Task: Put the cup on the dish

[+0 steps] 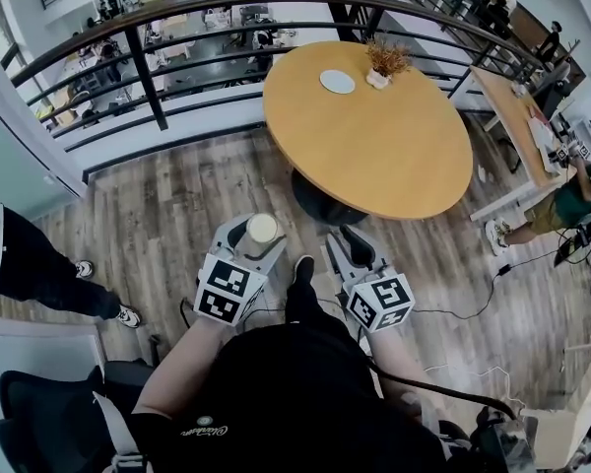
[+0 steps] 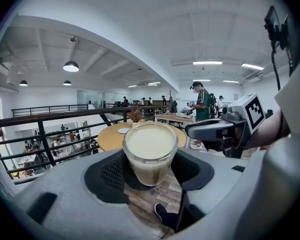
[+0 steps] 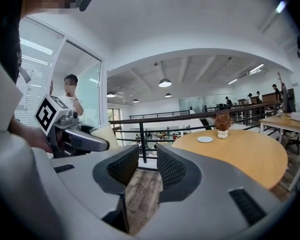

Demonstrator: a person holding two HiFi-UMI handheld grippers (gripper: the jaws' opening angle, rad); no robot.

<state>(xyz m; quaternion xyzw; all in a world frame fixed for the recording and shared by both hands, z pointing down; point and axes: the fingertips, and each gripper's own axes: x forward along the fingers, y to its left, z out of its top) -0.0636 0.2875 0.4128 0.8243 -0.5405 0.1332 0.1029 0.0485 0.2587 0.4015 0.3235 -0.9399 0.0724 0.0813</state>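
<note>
Left tool [image 2: 149, 170] is clamped on a clear cup [image 2: 150, 151], its dark ribbed pads [image 2: 112, 171] pressing the glass from both sides. The cup stands upright in the grip, filled almost to the brim with a pale, creamy liquid, and is carried in the air above the plank floor [image 1: 177, 205]. Just beside it, the right tool [image 3: 147, 165] holds nothing (its two pads stand a narrow gap apart, with only floorboards showing between them). Both tools, each carrying a black-and-white marker cube [image 1: 225, 291], point towards a round wooden worktop [image 1: 394, 156] that stands well apart from them. The white dish [image 1: 337, 82] lies on the far side of that worktop, near a small dried plant in a white pot [image 1: 384, 64]. Cup and dish are well apart, and the cup is not yet over the worktop. Behind the worktop a dark metal railing [image 1: 148, 77] curves along the edge of the mezzanine, with an office level visible below. A second, rectangular worktop [image 1: 502, 106] stands to the right, and the left gripper view shows a person in a green top [image 2: 202, 101] beside it. At the left edge of the head view, a bystander's dark trouser leg and sneaker [image 1: 126, 315] reach into the frame.
</note>
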